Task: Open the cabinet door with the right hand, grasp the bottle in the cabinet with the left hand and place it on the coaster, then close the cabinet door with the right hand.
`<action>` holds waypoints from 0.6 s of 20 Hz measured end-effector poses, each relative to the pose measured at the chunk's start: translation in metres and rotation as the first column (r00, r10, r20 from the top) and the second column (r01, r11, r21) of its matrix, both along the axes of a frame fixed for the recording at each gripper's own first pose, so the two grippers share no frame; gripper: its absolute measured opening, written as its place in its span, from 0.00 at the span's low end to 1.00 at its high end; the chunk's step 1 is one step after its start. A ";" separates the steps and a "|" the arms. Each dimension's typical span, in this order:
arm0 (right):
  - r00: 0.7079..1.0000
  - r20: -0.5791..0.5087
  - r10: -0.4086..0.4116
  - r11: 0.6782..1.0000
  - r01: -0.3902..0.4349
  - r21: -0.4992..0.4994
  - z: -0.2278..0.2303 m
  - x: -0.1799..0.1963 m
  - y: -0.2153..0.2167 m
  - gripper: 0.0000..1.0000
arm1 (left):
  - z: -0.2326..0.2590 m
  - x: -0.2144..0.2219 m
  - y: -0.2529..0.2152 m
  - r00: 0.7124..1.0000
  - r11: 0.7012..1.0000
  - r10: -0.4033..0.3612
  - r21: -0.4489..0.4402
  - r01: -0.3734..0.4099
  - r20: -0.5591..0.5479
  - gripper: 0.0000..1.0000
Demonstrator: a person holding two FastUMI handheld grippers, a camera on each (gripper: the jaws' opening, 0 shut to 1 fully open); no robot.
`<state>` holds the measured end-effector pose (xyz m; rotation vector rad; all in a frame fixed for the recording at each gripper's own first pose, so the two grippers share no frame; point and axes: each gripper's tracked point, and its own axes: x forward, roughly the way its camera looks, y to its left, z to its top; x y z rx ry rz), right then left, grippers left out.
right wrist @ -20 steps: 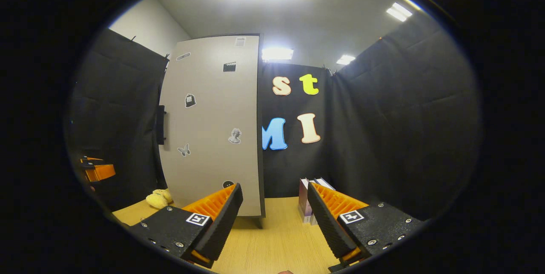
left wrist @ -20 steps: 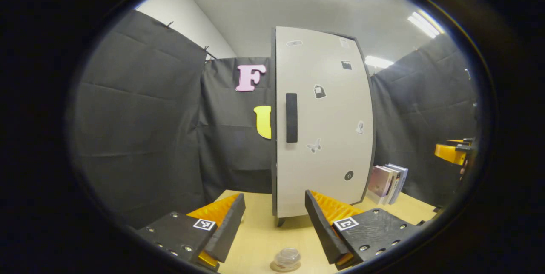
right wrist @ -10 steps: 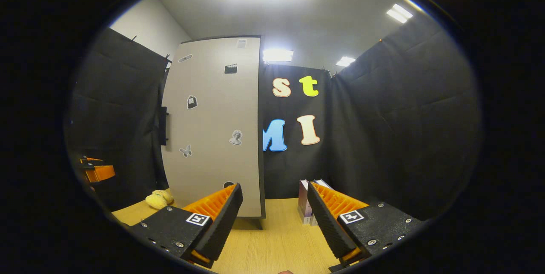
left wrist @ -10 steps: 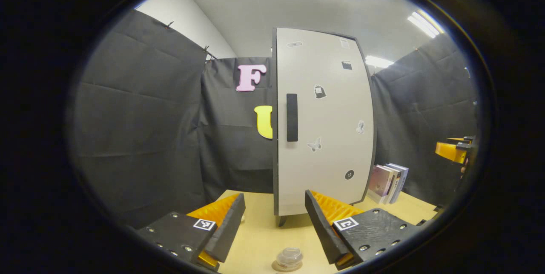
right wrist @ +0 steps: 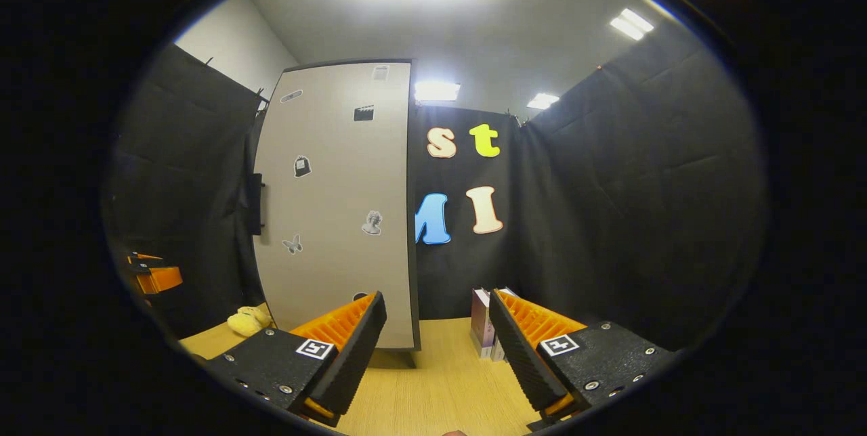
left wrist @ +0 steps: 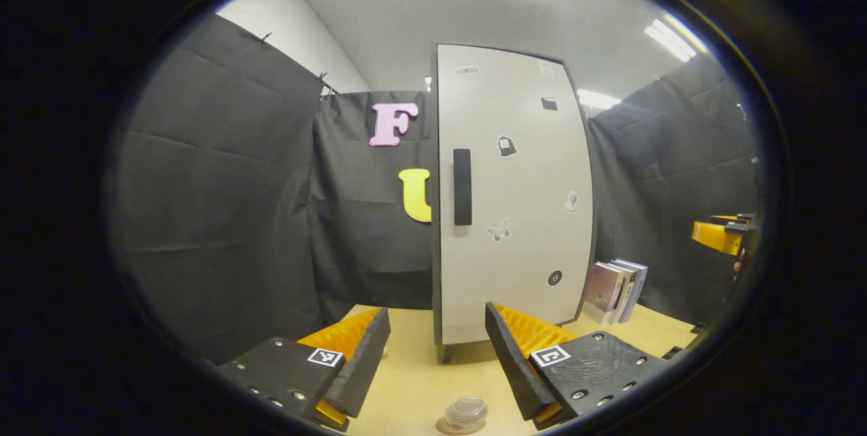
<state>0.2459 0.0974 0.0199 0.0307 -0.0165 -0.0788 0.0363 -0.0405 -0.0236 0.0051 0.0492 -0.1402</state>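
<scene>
**Cabinet door shut, both grippers waiting apart**

Little has shifted since a second ago: both views have drifted slightly, and the tall white flat-panel cabinet door (left wrist: 515, 199) stays closed. Its surface is smooth and matte, dotted with small stickers, with a black rectangular bar handle (left wrist: 462, 187) along its 9 o'clock edge. The bottle cannot be seen behind the closed door.

On the pale wood-grain table (left wrist: 413, 382), a small clear round piece sits on a thin round coaster (left wrist: 463, 416) at 6 o'clock, between the fingers of the left gripper (left wrist: 437, 361), which stand wide apart and hold nothing. A row of upright books (left wrist: 616, 290) leans at 4 o'clock of the cabinet.

In the right gripper view, the right gripper (right wrist: 437, 348) has ribbed fingers spread apart, empty. A soft yellow plush toy (right wrist: 249, 319) lies at 8 o'clock beside the cabinet foot.
</scene>
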 end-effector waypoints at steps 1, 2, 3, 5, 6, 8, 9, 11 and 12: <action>1.000 0.007 -0.012 1.000 0.012 -0.001 0.000 -0.002 -0.002 0.95 | 0.000 0.004 -0.003 1.000 1.000 -0.012 0.010 0.012 0.005 0.84; 0.999 0.016 -0.031 1.000 0.031 -0.005 -0.001 -0.004 -0.008 0.94 | -0.001 0.006 -0.010 0.999 0.999 -0.032 0.017 0.032 0.010 0.88; 0.998 0.020 -0.054 0.998 0.054 -0.014 -0.002 -0.008 -0.015 0.94 | -0.003 0.009 -0.020 0.998 0.998 -0.060 0.021 0.060 0.014 0.89; 0.993 0.019 -0.117 0.993 0.117 -0.032 -0.008 -0.022 -0.040 0.95 | -0.013 0.013 -0.056 0.990 0.990 -0.144 0.018 0.143 0.013 0.89; 0.989 0.022 -0.145 0.988 0.145 -0.042 -0.012 -0.030 -0.055 0.94 | -0.019 0.014 -0.082 0.981 0.981 -0.195 0.008 0.195 0.017 0.84; 0.980 0.025 -0.200 0.978 0.201 -0.058 -0.022 -0.043 -0.092 0.94 | -0.033 0.014 -0.142 0.960 0.960 -0.279 -0.022 0.279 0.011 0.89; 0.978 0.017 -0.210 0.976 0.211 -0.060 -0.031 -0.046 -0.112 0.94 | -0.042 0.013 -0.172 0.953 0.952 -0.303 -0.041 0.303 0.001 0.84; 0.978 0.015 -0.208 0.976 0.209 -0.068 -0.047 -0.044 -0.156 0.94 | -0.052 0.010 -0.239 0.943 0.938 -0.333 -0.099 0.332 0.002 0.89; 0.980 0.022 -0.200 0.977 0.201 -0.071 -0.056 -0.040 -0.181 0.94 | -0.054 0.008 -0.275 0.942 0.934 -0.336 -0.126 0.336 0.017 0.80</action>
